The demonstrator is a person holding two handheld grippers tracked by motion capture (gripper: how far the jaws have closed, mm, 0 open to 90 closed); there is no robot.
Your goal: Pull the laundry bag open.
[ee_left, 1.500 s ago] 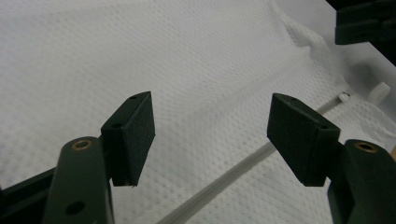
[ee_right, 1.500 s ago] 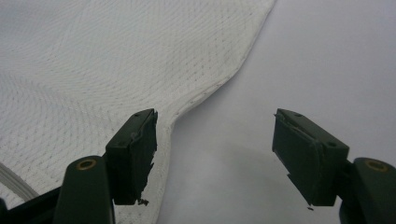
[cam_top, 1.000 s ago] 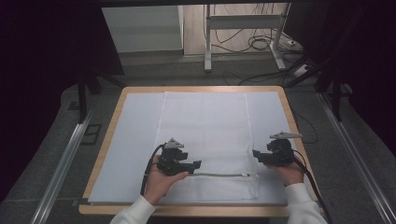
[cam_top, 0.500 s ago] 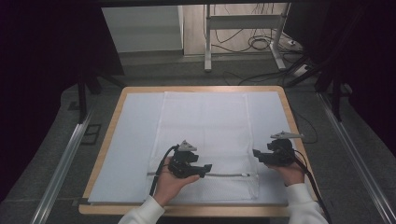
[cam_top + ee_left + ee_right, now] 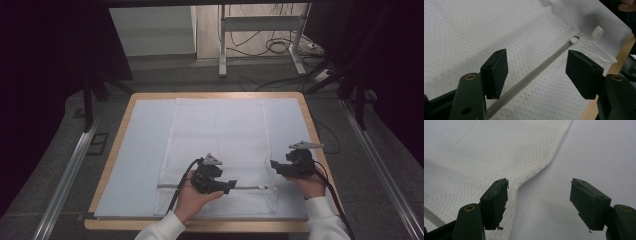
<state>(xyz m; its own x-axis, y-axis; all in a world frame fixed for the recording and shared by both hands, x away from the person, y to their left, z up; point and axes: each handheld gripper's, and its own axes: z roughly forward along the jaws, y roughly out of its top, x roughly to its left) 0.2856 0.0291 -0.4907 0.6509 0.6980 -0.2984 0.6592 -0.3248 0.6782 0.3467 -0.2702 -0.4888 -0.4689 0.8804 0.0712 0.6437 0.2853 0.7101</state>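
**Both grippers open over the mesh bag**

My left gripper hovered over the near end of the white mesh bag, its jaws spread wide with nothing between them. In the left gripper view the grey zipper ran on a slant beneath the gap, from low by the left jaw up toward the far right, and I could not tell whether either jaw touched the mesh. The zipper's small white slider sat at the far end of that line, with a white loop tab just beyond it at the bag's edge.

My right gripper was also parted wide and held nothing. It stood at the bag's right edge, near the table's right side. In the right gripper view the bag's hemmed edge curved down toward the left jaw, which was over the mesh, while the right jaw was over the bare pale mat.

The bag lay flat along the middle of the mat, which covered the wooden table. Nothing stood between either gripper and the bag.

Beyond the table's far edge were a metal frame and loose cables on the floor, too dim to make out well. The left gripper view cut off the zipper's near end behind the jaw, and the dark surroundings hid everything at the sides.
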